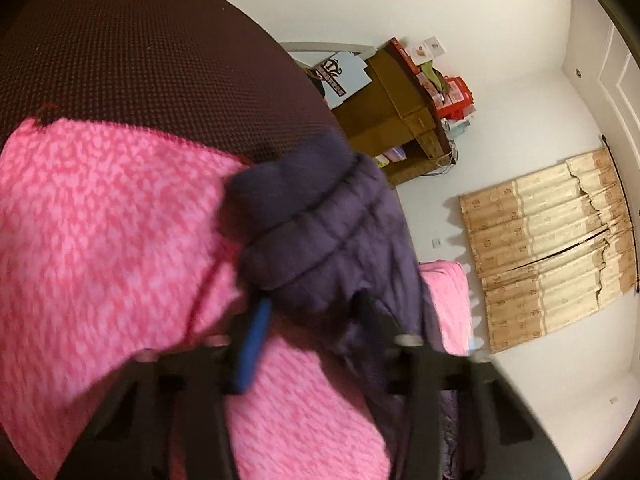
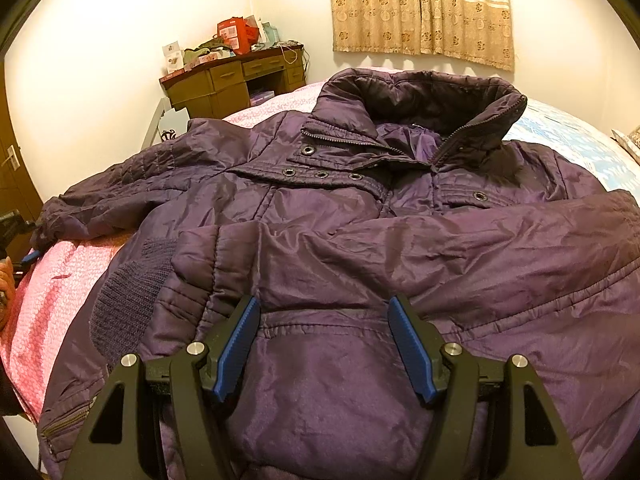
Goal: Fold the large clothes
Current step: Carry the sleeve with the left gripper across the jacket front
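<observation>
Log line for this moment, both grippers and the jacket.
left gripper: shut on sleeve cuff | right gripper: open over purple quilted jacket | pink bedspread

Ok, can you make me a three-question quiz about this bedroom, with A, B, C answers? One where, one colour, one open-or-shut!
1. Where does the puffy purple jacket lie? A on the floor; B on the pink patterned bedspread; C on a chair.
2. What colour are the right gripper's ribbed pads? A blue; B green; C yellow.
3. The right gripper is: A shut on the collar; B open over the jacket; C shut on a sock.
Answers: B, the bedspread shows under its sleeve; A, both pads are blue; B, there is a wide gap between the pads and nothing is pinched.
</observation>
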The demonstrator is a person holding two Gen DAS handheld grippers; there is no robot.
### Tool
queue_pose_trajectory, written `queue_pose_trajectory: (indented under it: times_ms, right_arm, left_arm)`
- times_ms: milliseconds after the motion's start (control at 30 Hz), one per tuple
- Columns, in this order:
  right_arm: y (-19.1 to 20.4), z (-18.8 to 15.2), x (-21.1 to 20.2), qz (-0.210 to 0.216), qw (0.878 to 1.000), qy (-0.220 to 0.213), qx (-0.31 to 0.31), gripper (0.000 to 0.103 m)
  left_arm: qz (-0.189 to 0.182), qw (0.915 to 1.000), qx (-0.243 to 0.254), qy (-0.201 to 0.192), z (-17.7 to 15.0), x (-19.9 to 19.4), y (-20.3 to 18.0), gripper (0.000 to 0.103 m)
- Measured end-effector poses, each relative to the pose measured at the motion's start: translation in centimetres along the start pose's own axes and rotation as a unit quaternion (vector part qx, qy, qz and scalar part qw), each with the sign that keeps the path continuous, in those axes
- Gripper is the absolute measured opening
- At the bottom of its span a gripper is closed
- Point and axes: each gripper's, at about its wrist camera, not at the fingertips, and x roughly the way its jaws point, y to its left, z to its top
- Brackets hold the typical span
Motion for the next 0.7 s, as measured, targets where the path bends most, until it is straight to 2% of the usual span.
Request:
queue_pose_trajectory:
  times_ms: [33, 133, 300, 467, 600, 667, 700]
  right_arm:
    - [0.0, 0.0, 0.0, 0.000, 1.000, 0.000, 0.000, 0.068]
    - [0.0, 0.0, 0.0, 0.000, 1.000, 0.000, 0.000, 0.068]
    - [-0.1, 0.0, 0.0, 0.001, 1.000, 0.000, 0.001, 0.068]
    - [0.0, 0.1, 0.0, 0.000, 1.000, -0.001, 0.001, 0.068]
    - [-0.1, 0.0, 0.0, 0.000, 1.000, -0.001, 0.001, 0.068]
    - [-0.1, 0.0, 0.1, 0.000, 1.000, -0.001, 0.001, 0.068]
    - [-0.2, 0.0, 0.1, 0.001, 1.000, -0.001, 0.001, 0.068]
  left_arm:
    - [-0.011, 0.9999, -0.004, 0.008, 0.3, 0.3, 0.6, 0.019]
    - [-0.025, 0.9995, 0.012, 0.013, 0.3, 0.2, 0.7, 0.011]
    - [-0.050, 0.9980, 0.039, -0.001, 0.1, -1.7, -0.3, 0.007]
    - [-0.075, 0.9927, 0.089, -0.032, 0.4, -4.3, -3.6, 0.002]
    - [-0.104, 0.9813, 0.146, -0.071, 0.9, -6.6, -7.6, 0.000]
    - [-0.121, 0.9765, 0.165, -0.068, 1.2, -6.7, -9.7, 0.000]
    - [-0.115, 0.9776, 0.166, -0.060, 1.3, -6.6, -10.1, 0.000]
